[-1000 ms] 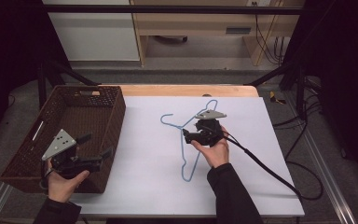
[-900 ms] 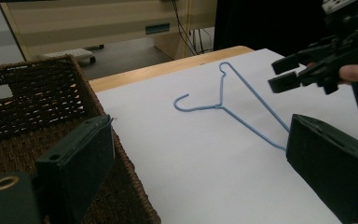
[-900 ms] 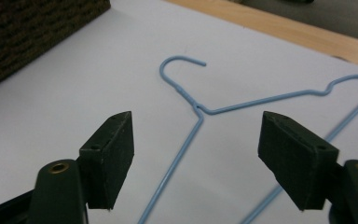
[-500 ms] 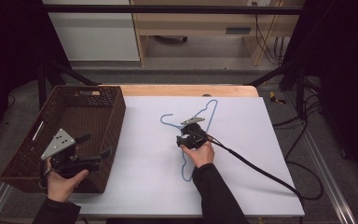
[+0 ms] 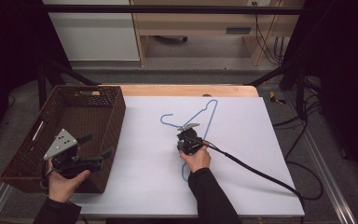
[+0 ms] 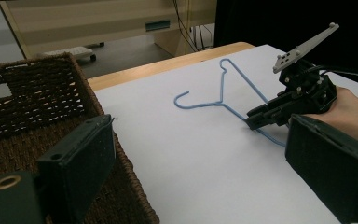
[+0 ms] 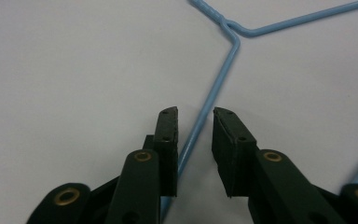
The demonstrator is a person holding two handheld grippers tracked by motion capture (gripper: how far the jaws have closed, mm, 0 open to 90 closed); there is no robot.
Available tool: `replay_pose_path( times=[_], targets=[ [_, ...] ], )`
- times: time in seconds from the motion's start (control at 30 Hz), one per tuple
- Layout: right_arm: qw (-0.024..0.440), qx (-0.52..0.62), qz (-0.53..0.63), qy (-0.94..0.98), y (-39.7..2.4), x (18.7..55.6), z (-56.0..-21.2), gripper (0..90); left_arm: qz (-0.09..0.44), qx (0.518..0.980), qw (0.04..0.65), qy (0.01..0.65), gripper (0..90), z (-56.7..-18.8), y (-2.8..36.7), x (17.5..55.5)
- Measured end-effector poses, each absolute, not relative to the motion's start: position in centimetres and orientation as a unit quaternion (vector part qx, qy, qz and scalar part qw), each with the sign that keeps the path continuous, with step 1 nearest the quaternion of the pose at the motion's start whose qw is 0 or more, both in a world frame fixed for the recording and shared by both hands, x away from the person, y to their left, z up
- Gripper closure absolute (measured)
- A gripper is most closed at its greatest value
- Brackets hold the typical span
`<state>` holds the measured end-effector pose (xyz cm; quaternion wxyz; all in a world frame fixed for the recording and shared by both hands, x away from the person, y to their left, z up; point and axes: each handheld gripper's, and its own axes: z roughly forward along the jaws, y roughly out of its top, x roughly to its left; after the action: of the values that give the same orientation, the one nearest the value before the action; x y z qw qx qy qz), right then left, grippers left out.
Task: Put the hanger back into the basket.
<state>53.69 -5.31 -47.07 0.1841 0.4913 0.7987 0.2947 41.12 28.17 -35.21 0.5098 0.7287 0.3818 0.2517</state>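
A light blue wire hanger (image 5: 200, 113) lies flat on the white table (image 5: 140, 177), its hook toward the basket. My right gripper (image 5: 183, 139) rests low over the hanger's left arm. In the right gripper view its jaws (image 7: 195, 114) stand open, one on each side of the blue wire (image 7: 223, 65), which runs between them. My left gripper (image 5: 98, 144) is held above the near right corner of the wicker basket (image 5: 116, 116), jaws wide open (image 6: 205, 163) and empty. From there I see the hanger (image 6: 223, 100) and the right gripper (image 6: 254, 122).
The brown wicker basket (image 6: 28, 107) takes up the table's left side and looks empty. A black cable (image 5: 256, 170) trails from the right gripper off the table's right front. A wooden strip (image 5: 186, 90) edges the far side.
The right gripper has moved left and slightly nearer, from over the hanger's middle down onto its left arm. The left gripper has stayed put.
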Motion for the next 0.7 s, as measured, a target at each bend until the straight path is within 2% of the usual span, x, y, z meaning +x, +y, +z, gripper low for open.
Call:
replay_pose_path(
  times=[0.23, 0.7],
  targets=[
    [0.176, 0.511, 0.295, 0.788, -5.17, 53.61, -47.02, 83.5, 0.252, 0.725, 0.513, 0.384, 8.3, -35.17, 28.21, 41.08],
    [0.17, 0.537, 0.294, 0.772, -5.05, 53.65, -46.83, 86.1, 0.255, 0.725, 0.511, 0.386, 8.8, -35.1, 28.13, 41.01]
  ],
)
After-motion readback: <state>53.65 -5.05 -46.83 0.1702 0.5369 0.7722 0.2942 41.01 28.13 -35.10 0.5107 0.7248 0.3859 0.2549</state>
